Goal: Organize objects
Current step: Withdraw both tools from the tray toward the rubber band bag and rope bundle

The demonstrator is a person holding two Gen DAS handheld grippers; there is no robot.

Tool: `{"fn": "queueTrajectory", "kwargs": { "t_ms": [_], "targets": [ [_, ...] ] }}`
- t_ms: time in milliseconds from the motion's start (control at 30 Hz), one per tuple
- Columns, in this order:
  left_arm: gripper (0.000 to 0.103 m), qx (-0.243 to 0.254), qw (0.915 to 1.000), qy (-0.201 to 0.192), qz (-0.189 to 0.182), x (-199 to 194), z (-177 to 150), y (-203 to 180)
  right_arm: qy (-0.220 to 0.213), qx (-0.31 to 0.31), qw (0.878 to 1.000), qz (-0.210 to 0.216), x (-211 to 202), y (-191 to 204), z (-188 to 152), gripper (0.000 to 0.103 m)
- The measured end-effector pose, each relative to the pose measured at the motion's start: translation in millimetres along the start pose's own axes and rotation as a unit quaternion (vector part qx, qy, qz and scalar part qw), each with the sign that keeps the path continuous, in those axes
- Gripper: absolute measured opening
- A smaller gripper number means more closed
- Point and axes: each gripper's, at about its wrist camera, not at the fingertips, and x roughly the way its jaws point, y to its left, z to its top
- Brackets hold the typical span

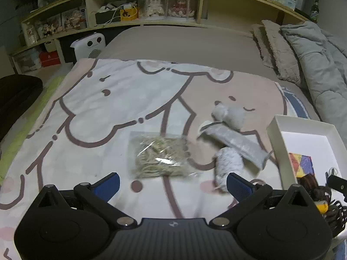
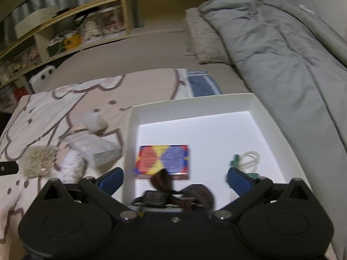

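A clear bag of pale string [image 1: 161, 158] lies on the cartoon blanket just ahead of my open left gripper [image 1: 173, 184]. To its right lie a fuzzy white roll [image 1: 228, 164], a grey foil pouch [image 1: 236, 143] and grey pompoms [image 1: 229, 113]. A white box [image 2: 269, 117] stands at the right. Inside it lie a colourful card box [image 2: 162, 161], a green-and-white looped item [image 2: 247, 160] and a dark brown strap bundle [image 2: 184, 195]. My right gripper [image 2: 175, 179] is open over the near end of the box, above the strap bundle.
A folded grey duvet [image 2: 282, 54] and a fuzzy beige cushion [image 2: 201, 41] lie along the right side of the bed. A wooden shelf unit [image 1: 147, 6] with figures and boxes runs behind the bed. A white device [image 1: 89, 45] stands beside the bed's far left corner.
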Motion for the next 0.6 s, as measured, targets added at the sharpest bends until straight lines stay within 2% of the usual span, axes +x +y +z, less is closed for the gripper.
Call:
{"fn": "queueTrajectory", "kwargs": {
  "t_ms": [300,600],
  "targets": [
    [0.103,-0.020,0.9996,-0.015,0.011,-3,-16,35,-0.008,-0.027,0.999,0.038,0,40,-12,0.103],
    [0.103,0.029,0.9984,-0.039,0.027,-6,-25,36,-0.032,-0.020,0.998,0.059,-4,59,-23,0.103]
  ]
}}
